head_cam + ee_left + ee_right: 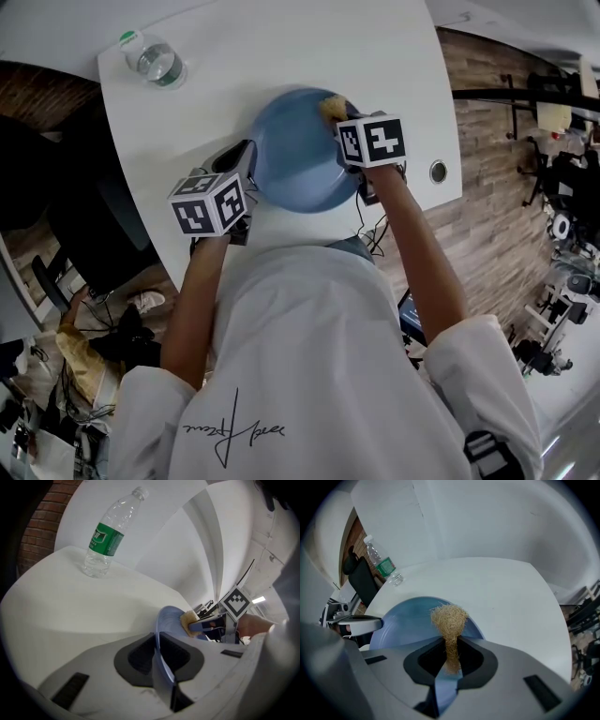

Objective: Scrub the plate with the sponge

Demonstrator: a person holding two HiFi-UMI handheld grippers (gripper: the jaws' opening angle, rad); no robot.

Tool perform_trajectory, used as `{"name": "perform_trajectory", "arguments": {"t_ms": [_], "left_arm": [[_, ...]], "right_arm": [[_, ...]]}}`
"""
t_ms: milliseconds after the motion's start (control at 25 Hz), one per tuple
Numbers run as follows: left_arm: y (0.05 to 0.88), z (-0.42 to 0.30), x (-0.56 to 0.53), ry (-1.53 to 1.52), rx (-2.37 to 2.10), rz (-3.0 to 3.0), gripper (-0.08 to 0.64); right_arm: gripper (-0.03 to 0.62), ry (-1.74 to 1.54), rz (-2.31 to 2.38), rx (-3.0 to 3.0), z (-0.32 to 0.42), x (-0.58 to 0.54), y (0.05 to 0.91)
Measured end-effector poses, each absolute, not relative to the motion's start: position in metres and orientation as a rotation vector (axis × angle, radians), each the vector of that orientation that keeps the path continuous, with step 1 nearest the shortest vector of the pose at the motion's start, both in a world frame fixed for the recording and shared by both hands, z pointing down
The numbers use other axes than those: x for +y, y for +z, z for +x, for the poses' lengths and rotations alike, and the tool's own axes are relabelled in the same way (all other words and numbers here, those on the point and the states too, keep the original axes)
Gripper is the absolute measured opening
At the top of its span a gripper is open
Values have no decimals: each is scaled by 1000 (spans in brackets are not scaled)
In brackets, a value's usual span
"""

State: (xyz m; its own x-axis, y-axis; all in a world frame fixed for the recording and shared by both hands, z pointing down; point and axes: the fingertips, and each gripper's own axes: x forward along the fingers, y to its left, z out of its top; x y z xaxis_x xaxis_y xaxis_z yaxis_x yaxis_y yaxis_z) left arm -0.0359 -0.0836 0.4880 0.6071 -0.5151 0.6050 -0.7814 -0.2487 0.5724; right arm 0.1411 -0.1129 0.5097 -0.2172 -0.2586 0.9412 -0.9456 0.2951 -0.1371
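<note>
The plate [295, 155] sits over the desk's [281, 47] near part, its left rim in the left hand-held gripper [246, 155], the right hand-held gripper's [342, 117] sponge [331, 106] on its far right rim, the bottle [155, 61] well apart, far left.

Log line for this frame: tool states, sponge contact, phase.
left tool: shut on plate rim | right tool: shut on sponge | sponge: at plate's far edge | bottle: upright on table | phase: scrubbing

Lab/office: white table [281, 47], cables [80, 403], equip. stands [562, 225].
</note>
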Motion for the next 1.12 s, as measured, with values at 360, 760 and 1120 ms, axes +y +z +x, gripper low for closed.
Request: {"name": "perform_trajectory", "arguments": {"t_ms": [360,760,1120], "left_arm": [[488,-37,-84,357,-1040,1905,25],[485,-35,-86,345,-1033,1906,23],[487,-37,-85,334,-1030,1894,23]], "right_arm": [[43,969,1065,-1706,124,-122,509],[44,989,1019,-1742,106,-130,506],[44,974,972,-1775,82,-131,508]]}}
